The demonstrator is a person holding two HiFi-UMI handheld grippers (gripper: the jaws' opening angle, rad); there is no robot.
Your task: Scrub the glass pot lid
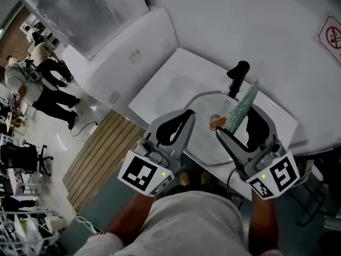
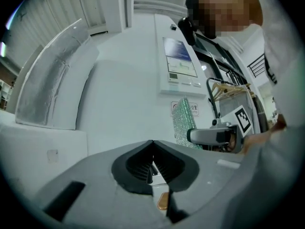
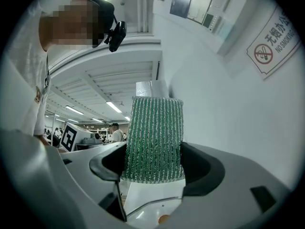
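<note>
Left gripper (image 2: 152, 143) has its jaws pressed together above the white sink (image 1: 160, 87); whether they nip anything is unclear; right gripper (image 3: 152, 159) pinches an upright green scouring pad (image 3: 152, 137) above the sink; glass pot lid (image 1: 205, 143) lies over the sink's basin beneath both grippers, near the sink's black faucet (image 1: 238, 76).
</note>
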